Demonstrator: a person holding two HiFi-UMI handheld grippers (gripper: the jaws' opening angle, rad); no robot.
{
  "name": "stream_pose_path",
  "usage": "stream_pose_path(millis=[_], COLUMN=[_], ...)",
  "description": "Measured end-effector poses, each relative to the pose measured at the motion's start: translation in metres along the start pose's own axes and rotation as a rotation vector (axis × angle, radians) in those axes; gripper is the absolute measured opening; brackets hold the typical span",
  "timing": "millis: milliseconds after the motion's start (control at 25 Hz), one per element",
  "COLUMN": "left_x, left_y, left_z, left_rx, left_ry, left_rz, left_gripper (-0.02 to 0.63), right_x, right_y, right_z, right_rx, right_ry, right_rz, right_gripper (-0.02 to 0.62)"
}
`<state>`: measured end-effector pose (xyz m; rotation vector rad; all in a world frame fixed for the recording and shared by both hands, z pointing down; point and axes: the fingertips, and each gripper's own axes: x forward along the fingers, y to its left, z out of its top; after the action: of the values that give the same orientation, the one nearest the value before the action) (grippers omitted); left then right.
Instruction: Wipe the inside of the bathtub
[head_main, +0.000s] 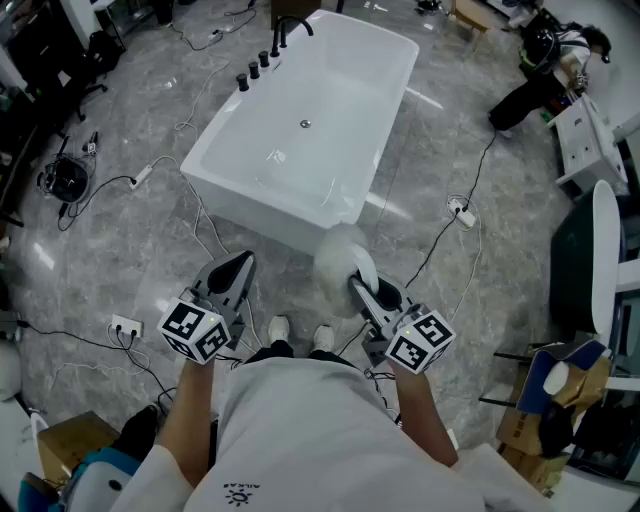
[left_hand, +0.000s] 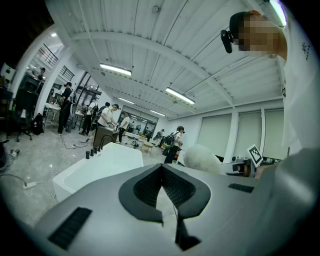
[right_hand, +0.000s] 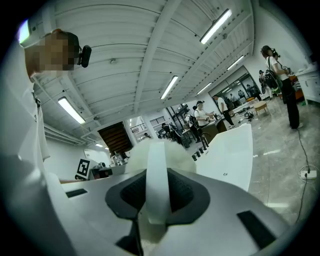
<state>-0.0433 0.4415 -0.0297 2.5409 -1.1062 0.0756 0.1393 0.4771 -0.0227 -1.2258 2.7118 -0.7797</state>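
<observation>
A white bathtub (head_main: 330, 110) stands on the grey floor ahead of me, with black taps (head_main: 262, 60) on its left rim and a drain (head_main: 305, 124) in its bottom. It also shows as the tub (left_hand: 100, 165) in the left gripper view and as the tub (right_hand: 232, 150) in the right gripper view. My right gripper (head_main: 358, 283) is shut on the white handle (right_hand: 156, 180) of a fluffy white duster (head_main: 338, 258), which hangs just short of the tub's near wall. My left gripper (head_main: 240, 262) is shut and empty, held to the left of the duster (left_hand: 202, 159).
Cables run over the floor, with a power strip (head_main: 125, 325) at the left and another (head_main: 462, 212) at the right. Cardboard boxes (head_main: 545, 400) and a white chair (head_main: 605, 250) stand at the right. My shoes (head_main: 278, 328) are near the tub. Several people stand far off.
</observation>
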Motion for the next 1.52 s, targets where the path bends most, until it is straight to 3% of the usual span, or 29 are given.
stream_pose_path(millis=[360, 1080, 1520], left_x=[-0.008, 0.012, 0.056], left_y=[0.017, 0.049, 0.057], left_z=[0.001, -0.001, -0.013], left_rx=[0.007, -0.01, -0.049], left_ry=[0.004, 0.029, 0.089], left_rz=[-0.007, -0.109, -0.119], left_gripper=[0.006, 0.006, 0.006], right_x=[0.012, 0.034, 0.028], right_y=[0.005, 0.003, -0.055], right_z=[-0.009, -0.009, 0.008], right_rx=[0.001, 0.064, 0.15], right_ry=[0.007, -0.04, -0.056], right_rz=[-0.034, -0.085, -0.142], right_gripper=[0.095, 0.095, 0.095])
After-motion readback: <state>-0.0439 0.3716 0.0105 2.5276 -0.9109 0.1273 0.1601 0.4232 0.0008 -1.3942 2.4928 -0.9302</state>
